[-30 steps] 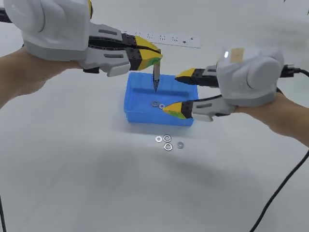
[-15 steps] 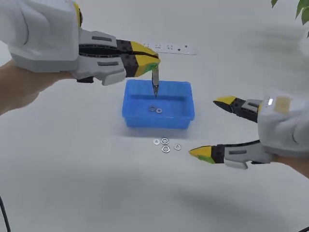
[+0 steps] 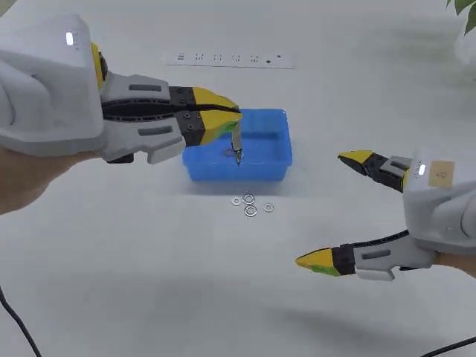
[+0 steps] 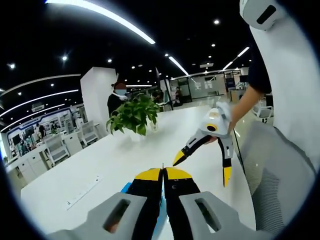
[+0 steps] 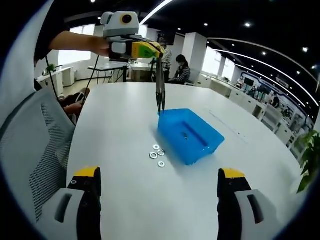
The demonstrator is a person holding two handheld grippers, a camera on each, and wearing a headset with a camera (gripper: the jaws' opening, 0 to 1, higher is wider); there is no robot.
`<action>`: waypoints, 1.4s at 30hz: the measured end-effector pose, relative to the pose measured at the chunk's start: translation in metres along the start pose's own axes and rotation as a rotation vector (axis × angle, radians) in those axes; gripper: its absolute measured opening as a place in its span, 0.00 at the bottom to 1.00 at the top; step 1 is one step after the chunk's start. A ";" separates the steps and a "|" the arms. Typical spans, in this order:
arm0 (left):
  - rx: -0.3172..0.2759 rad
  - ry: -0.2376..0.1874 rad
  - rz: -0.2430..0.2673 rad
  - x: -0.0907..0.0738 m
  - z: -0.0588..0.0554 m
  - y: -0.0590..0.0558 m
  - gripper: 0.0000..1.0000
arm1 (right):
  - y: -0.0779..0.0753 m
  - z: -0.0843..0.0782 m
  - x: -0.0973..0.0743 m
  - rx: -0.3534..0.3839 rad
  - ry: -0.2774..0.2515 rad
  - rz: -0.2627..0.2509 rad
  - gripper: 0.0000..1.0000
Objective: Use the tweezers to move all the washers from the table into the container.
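Across the whole scene, a white worktop (image 3: pixel 134 282) is stretching out, carrying everything else. Over its left side, the left tongs (image 3: pixel 232 123) are reaching in from a person's hand, their yellow-tipped jaws pressing tight together on the upper end of the tweezers (image 3: pixel 236 145). On the right, nearer the person, the right tongs (image 3: pixel 320 209) are hovering above bare surface with their jaws spreading wide and holding nothing.

Toward the middle, the blue container (image 3: pixel 238 172) is sitting flat, well apart from the right tongs. Beyond it, at the far edge, a white power strip (image 3: pixel 228 59) is lying lengthwise.

The tweezers are hanging almost straight down from the left tongs, their points dipping over the near part of the container; whether they are pinching anything is too small to tell. Just in front of the container's near wall, four washers (image 3: pixel 251 205) are lying in a tight cluster on the worktop, close to one another and apart from the wall. One more washer (image 5: pixel 185 135) is lying on the container's floor.
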State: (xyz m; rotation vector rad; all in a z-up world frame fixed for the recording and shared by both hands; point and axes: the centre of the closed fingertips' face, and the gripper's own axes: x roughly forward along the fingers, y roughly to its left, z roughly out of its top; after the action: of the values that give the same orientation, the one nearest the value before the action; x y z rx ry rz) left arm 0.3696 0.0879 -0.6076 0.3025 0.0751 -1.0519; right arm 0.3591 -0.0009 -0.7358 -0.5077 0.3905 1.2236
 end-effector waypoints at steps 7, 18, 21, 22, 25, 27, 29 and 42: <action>-0.042 0.005 -0.022 0.008 -0.020 -0.018 0.04 | 0.002 -0.013 -0.002 0.037 0.009 -0.007 1.00; -0.089 0.029 -0.061 0.024 -0.046 -0.032 0.04 | 0.003 -0.020 -0.004 0.086 0.010 -0.013 1.00; -0.097 0.025 -0.061 0.026 -0.047 -0.030 0.04 | 0.004 -0.023 -0.003 0.099 0.015 -0.008 1.00; -0.098 0.028 -0.063 0.027 -0.049 -0.030 0.04 | 0.006 -0.023 -0.002 0.107 0.013 -0.001 1.00; -0.101 0.026 -0.069 0.030 -0.051 -0.029 0.04 | 0.009 -0.022 0.000 0.115 0.008 0.011 1.00; -0.104 0.030 -0.070 0.032 -0.054 -0.028 0.04 | 0.011 -0.022 0.001 0.112 0.014 0.020 1.00; -0.106 0.032 -0.073 0.034 -0.057 -0.029 0.04 | 0.012 -0.022 0.002 0.114 0.015 0.024 1.00; -0.129 0.036 -0.069 0.036 -0.069 -0.028 0.04 | 0.007 -0.026 0.003 0.163 0.016 0.025 1.00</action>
State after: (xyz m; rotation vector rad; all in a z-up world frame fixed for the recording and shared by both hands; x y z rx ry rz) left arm 0.3687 0.0641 -0.6870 0.2027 0.1862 -1.1044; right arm 0.3529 -0.0111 -0.7598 -0.3740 0.5071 1.2003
